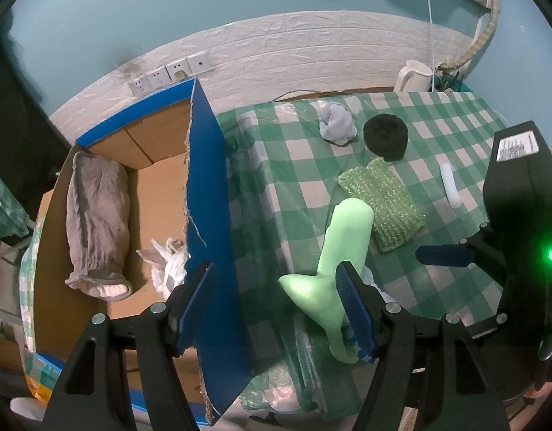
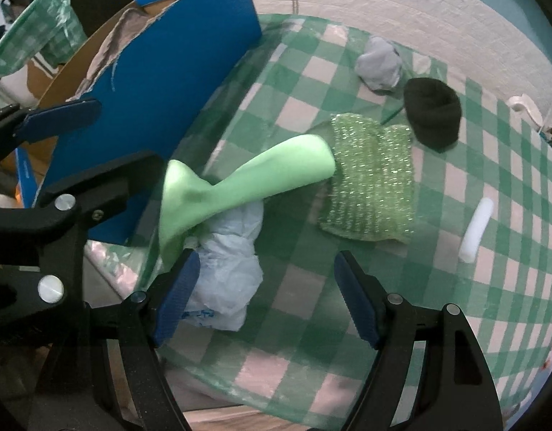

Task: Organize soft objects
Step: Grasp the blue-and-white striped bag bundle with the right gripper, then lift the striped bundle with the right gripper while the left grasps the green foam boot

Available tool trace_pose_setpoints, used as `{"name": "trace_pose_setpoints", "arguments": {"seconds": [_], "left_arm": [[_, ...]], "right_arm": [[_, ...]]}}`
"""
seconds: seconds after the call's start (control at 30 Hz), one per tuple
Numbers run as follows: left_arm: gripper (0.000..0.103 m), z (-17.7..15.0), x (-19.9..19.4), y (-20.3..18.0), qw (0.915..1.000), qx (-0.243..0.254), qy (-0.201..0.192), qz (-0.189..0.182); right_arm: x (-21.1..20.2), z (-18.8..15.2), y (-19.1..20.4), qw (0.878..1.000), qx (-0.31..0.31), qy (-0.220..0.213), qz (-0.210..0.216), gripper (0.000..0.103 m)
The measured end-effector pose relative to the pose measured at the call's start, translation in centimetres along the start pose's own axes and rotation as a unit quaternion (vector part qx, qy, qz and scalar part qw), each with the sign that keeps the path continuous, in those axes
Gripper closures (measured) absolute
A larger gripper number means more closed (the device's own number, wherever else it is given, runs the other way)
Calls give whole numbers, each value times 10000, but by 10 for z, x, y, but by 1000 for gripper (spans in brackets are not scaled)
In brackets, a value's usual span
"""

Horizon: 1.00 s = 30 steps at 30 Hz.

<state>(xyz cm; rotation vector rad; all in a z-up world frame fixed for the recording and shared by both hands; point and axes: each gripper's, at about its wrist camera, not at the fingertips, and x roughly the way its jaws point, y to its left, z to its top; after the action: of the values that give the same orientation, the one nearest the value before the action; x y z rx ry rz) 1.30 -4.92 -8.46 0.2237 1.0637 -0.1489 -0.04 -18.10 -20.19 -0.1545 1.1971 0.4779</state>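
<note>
Left gripper [image 1: 276, 300] stands wide open, straddling the box [image 1: 207, 194] wall, a green sock [image 1: 333, 262] draped against its right finger. Right gripper [image 2: 265, 298] is also wide open, gripping nothing, with a white bag [image 2: 229, 269] beside its left pad on the tablecloth [image 2: 312, 298].

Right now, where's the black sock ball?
Far side of the checked tablecloth: the black sock ball sits between the grey sock bundle and the sparkly green cloth, outside the box.

Left gripper [image 1: 279, 305] tilted downward, fingers spread, right gripper [image 2: 267, 305] beside it, fingers spread wide
</note>
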Motion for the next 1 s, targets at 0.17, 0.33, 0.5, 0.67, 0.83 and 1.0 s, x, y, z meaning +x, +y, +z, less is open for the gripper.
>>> {"name": "trace_pose_setpoints", "arguments": {"seconds": [0.17,0.33,0.5,0.67,0.83,1.0], "left_arm": [[33,0,-1,2,10000,-44,0,-17],[32,-1,-1,1,10000,-16,-5,-1],[29,-2,-1,-1,10000,24,-33,-1],[29,-2,1,-5,10000,76,-23,-12],[29,-3,3,-11,9999,134,19,-59],[29,-4,8,-15,9998,177,77,-52]], "right_arm": [[-6,-1,1,9998,49,-43,173,25],[9,-5,10,9998,-68,153,53,25],[6,-3,2,9999,-10,139,-19,26],[6,0,-4,9997,-37,61,-240,26],[24,-1,-4,9989,-224,246,-330,31],[30,0,-7,9987,-261,310,-322,52]]}}
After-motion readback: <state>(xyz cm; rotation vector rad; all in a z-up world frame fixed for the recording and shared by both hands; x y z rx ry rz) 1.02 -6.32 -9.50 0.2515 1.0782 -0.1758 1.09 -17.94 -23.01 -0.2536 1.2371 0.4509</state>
